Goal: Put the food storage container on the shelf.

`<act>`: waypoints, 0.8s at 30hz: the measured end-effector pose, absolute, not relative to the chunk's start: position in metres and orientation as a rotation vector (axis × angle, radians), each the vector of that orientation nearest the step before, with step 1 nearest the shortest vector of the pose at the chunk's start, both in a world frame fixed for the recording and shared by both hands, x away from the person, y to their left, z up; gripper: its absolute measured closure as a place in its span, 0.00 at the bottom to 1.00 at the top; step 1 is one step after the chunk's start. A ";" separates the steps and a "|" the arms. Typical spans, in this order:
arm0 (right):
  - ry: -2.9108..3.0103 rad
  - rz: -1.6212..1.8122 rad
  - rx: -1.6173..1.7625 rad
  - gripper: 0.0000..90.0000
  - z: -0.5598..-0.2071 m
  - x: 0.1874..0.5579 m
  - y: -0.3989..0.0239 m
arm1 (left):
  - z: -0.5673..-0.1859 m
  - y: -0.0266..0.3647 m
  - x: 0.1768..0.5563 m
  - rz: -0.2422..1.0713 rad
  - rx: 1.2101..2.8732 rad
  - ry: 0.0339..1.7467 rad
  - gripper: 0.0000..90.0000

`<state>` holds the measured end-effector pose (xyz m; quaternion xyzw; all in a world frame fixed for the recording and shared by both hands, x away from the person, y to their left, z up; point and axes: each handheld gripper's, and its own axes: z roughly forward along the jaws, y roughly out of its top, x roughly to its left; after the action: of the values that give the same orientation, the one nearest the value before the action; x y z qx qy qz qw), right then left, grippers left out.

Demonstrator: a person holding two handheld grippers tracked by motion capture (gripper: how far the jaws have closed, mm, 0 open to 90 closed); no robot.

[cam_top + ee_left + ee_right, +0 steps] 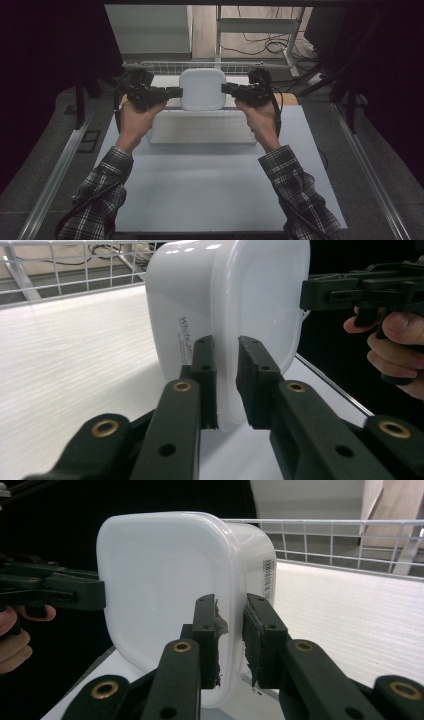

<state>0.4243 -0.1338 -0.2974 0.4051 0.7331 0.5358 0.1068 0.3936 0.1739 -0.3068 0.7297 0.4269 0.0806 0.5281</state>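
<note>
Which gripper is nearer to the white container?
Neither: the left gripper pinches the left rim of the white container, and the right gripper pinches its right rim.

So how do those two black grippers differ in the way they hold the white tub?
The left gripper grips the tub at its left edge; the right gripper grips the opposite, right edge. They point inward, facing each other. In its own view the left one sits by printed lettering on the tub's wall, the right one by a barcode label. Both straddle the tub's rim with narrow jaws, holding it above the table.
</note>
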 end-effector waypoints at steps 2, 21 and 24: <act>2.156 1.569 1.200 0.83 -0.299 0.426 -0.132 | -0.308 0.173 0.395 0.204 1.748 1.027 0.82; 2.161 1.520 1.205 0.68 -0.301 0.443 -0.120 | -0.319 0.170 0.412 0.218 1.773 1.048 0.68; 2.163 1.519 1.209 0.67 -0.301 0.445 -0.119 | -0.319 0.170 0.414 0.211 1.768 1.051 0.68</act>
<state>0.4445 -0.1195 -0.3013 0.4129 0.7392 0.5190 0.1173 0.4136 0.1703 -0.3189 0.7348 0.4367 0.0876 0.5116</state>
